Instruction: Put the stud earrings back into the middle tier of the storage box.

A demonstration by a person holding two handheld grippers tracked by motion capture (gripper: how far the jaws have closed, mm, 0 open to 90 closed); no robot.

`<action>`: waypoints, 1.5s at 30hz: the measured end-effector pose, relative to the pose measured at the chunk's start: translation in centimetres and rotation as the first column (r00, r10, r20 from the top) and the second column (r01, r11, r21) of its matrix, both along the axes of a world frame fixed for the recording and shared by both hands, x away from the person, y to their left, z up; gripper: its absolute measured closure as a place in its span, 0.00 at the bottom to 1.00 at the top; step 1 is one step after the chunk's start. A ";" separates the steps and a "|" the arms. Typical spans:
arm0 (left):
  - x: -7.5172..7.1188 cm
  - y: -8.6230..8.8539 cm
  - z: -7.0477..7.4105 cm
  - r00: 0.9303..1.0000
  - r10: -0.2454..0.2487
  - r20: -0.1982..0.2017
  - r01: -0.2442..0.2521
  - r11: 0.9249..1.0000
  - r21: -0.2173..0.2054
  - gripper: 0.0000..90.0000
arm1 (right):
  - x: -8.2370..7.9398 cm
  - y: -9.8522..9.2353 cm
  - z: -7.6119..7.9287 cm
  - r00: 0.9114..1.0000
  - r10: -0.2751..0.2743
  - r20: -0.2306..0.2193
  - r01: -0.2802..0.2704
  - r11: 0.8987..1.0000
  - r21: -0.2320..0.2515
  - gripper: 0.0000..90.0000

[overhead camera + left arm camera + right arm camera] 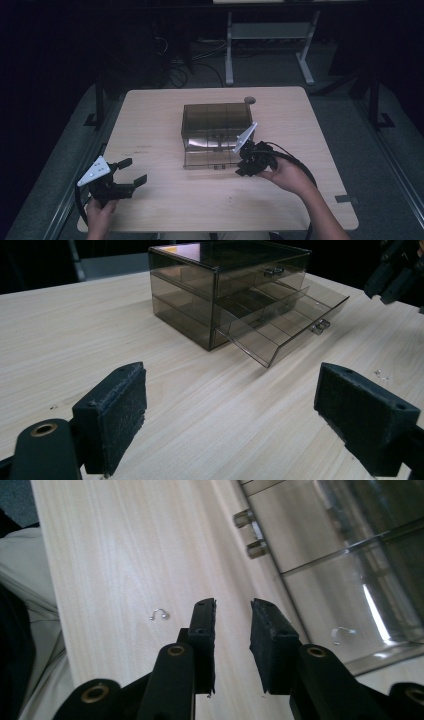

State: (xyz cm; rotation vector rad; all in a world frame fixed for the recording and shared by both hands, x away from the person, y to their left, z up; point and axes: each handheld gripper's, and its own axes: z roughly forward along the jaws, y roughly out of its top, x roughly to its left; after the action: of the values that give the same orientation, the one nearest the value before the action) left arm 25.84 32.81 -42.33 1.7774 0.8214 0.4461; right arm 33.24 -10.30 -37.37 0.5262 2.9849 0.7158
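Note:
A smoked see-through drawer box (215, 117) stands mid-table, its lower drawer (207, 155) pulled out toward me. In the left gripper view the box (200, 295) and the drawer (285, 327) with its small handle (320, 326) lie ahead. My left gripper (134, 171) rests at the front left, wide open and empty (230, 415). My right gripper (244, 169) hovers by the drawer's front right corner. Its jaws (233, 610) stand a narrow gap apart with nothing between them. One small metal hook (159, 613) lies on the table, and another (342, 631) lies inside the drawer.
The wooden table (165, 210) has bare room in front of and around the box. A round grommet (249, 100) sits at its far edge. A white desk frame (270, 35) stands on the floor beyond. Cables trail from both grippers.

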 end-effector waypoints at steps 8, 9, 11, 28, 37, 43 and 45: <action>0.0 0.2 -0.1 1.000 0.007 -0.003 -0.007 1.000 -0.003 0.14 | -1.7 1.5 -1.7 0.999 0.045 -0.016 -0.046 0.999 -0.027 0.79; 0.0 0.2 -0.1 1.000 0.007 -0.003 -0.007 1.000 -0.003 0.14 | -1.9 1.7 -1.9 0.998 0.052 -0.020 -0.053 0.998 -0.030 0.79; 0.0 0.2 0.0 1.000 0.006 -0.001 -0.006 1.000 -0.003 0.14 | -2.1 1.9 -2.1 0.998 0.056 -0.022 -0.056 0.998 -0.033 0.79; 0.0 0.2 0.0 1.000 0.006 -0.002 -0.006 1.000 0.000 0.14 | -3.0 4.1 -5.1 0.993 0.089 -0.075 -0.096 0.991 -0.088 0.79; 0.0 0.3 0.0 1.000 0.009 -0.002 -0.009 1.000 -0.006 0.14 | -3.1 4.7 -6.2 0.992 0.095 -0.081 -0.105 0.986 -0.127 0.82; 0.0 0.3 0.1 1.000 0.008 0.000 -0.008 1.000 -0.003 0.14 | -3.2 5.0 -6.5 0.992 0.106 -0.074 -0.115 0.983 -0.143 0.84; 0.0 0.4 0.0 1.000 0.009 -0.001 -0.009 1.000 -0.004 0.14 | -3.2 5.0 -6.5 0.991 0.111 -0.069 -0.121 0.981 -0.149 0.86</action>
State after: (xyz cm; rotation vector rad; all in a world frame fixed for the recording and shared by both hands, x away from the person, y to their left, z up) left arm 25.85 33.18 -42.28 1.7706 0.8305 0.4494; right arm 30.02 -5.26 -43.91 0.3747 3.1146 0.4788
